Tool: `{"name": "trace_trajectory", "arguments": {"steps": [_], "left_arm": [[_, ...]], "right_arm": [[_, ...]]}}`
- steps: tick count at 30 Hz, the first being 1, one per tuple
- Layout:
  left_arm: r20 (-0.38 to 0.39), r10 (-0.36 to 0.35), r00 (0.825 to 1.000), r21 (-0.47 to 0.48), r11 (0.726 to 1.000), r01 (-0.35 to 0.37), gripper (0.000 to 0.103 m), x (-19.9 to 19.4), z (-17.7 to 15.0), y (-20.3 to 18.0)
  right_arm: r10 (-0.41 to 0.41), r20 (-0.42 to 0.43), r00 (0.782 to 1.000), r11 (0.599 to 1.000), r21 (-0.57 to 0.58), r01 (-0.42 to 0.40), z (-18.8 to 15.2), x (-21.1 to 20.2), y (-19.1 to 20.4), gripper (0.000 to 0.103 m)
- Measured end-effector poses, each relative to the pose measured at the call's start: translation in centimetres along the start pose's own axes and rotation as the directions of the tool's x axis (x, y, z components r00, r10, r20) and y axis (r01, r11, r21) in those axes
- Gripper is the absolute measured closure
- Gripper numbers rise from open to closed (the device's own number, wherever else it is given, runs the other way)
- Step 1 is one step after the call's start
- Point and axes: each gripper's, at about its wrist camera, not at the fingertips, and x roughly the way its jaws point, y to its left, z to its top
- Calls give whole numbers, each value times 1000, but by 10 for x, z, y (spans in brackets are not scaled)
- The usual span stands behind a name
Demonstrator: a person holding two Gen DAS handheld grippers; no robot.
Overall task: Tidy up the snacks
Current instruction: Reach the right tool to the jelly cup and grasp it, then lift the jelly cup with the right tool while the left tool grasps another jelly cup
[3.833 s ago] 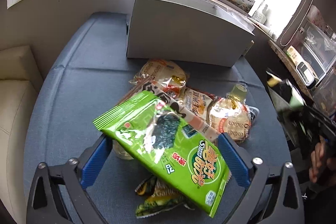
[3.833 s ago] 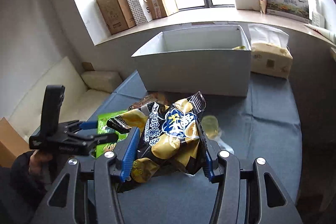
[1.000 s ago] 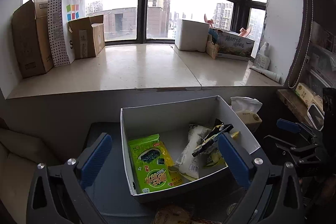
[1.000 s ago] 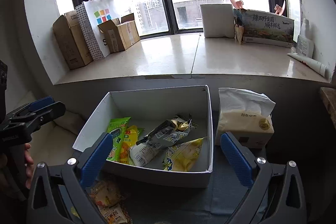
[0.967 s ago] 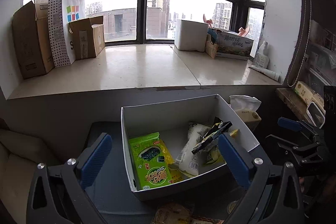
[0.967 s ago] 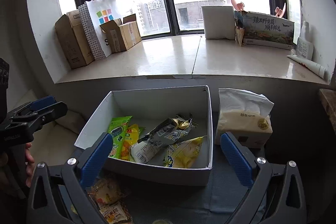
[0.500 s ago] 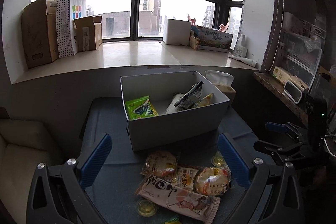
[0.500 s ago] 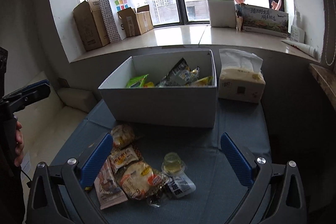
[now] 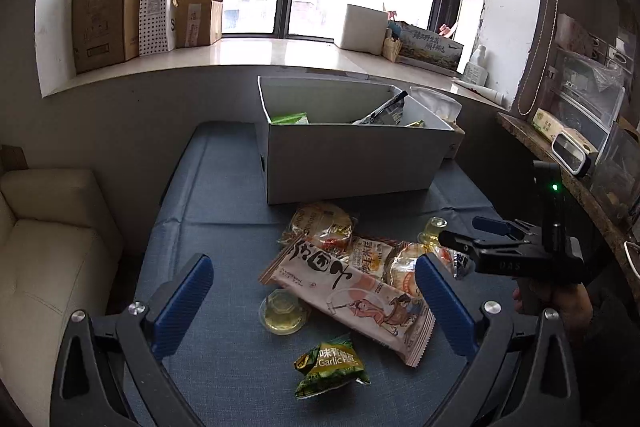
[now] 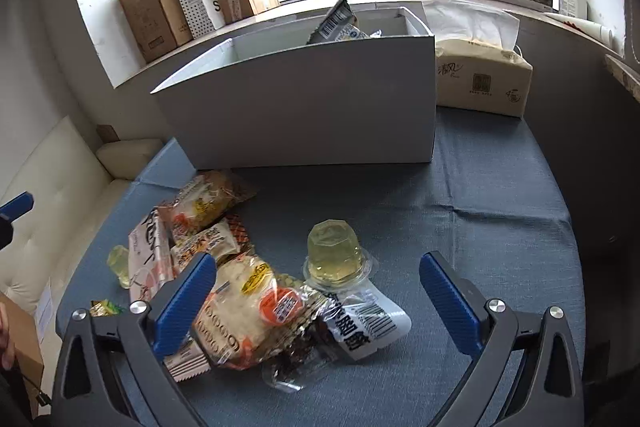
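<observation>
Both claws wide open, nothing gripped. Left claw [image 9: 314, 297] hangs over the snack pile on the blue cloth-covered table [image 9: 224, 187]: long white printed wrapper [image 9: 348, 291], clear jelly cup [image 9: 283, 311], small green garlic-pea packet [image 9: 330, 363]. Right claw [image 10: 316, 287], jaws just eased in slightly, frames a second clear jelly cup [image 10: 335, 253], a round rice-cracker pack [image 10: 248, 307] and a white barcode packet [image 10: 366, 323]. White cardboard box [image 10: 304, 107] behind the pile already holds several packets.

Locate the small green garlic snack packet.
In the left wrist view, the green garlic packet lies on the blue cloth nearest the camera, just below the long pink-and-white packet and jelly cup.
</observation>
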Motion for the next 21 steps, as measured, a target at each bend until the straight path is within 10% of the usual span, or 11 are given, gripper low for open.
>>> {"name": "trace_trajectory", "arguments": {"steps": [8, 21], "left_arm": [[-42, -1, 999, -30, 1000, 0, 0, 7, -15, 10], [-80, -11, 997, -16, 1000, 10, 0, 22, -21, 9]], "right_arm": [[-13, -103, 995, 1000, -27, 10, 5, 42, -2, 56], [29, -55, 998, 1000, 2, -29, 11, 25, -14, 57]]}}
